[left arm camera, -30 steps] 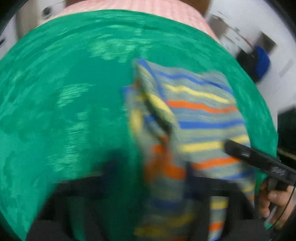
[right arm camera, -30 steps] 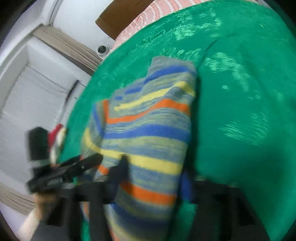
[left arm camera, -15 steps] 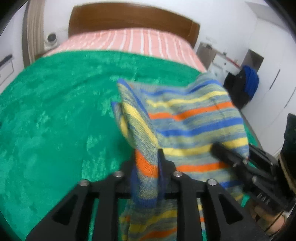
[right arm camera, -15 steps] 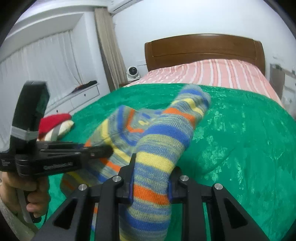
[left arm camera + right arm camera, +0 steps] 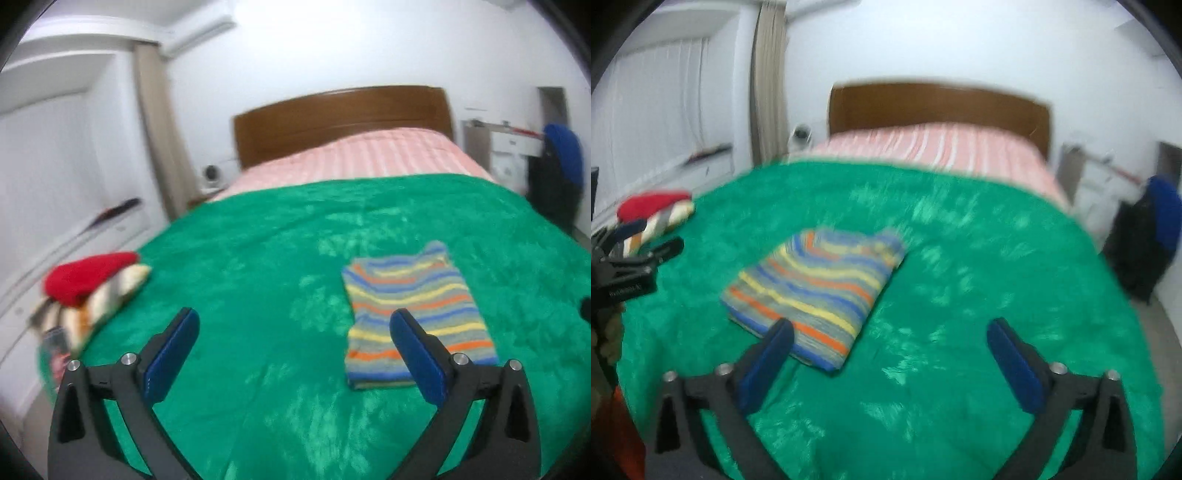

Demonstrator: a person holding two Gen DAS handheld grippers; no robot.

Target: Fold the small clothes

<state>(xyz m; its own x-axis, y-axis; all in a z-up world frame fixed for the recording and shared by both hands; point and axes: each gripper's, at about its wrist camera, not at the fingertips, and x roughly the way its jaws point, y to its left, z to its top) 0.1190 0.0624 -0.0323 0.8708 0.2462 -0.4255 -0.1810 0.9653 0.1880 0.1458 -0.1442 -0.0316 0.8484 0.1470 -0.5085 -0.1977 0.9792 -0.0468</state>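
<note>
A striped knitted garment lies folded into a compact, roughly rectangular bundle on a green plush blanket that covers the near part of a bed. Its bands run across it in blue, yellow, orange and grey-green. The far end of the bundle narrows to a small rounded bump; the near end is a straight folded edge showing layers stacked on one another. It sits flat on the blanket, toward the near right part of the bed in the left wrist view, well apart from every edge.

The left gripper hovers above the blanket with its jaws opening, spread wide, and nothing is between its blue pads. The right gripper is likewise above the blanket, jaws opening wide and empty; its left finger overlaps the near edge of the garment in the picture, but whether it touches cannot be told.

At the left edge of the bed rests a small pile of other clothes, a red piece on top of a striped one. Beyond the blanket are a pink striped bedspread and a brown wooden headboard.
</note>
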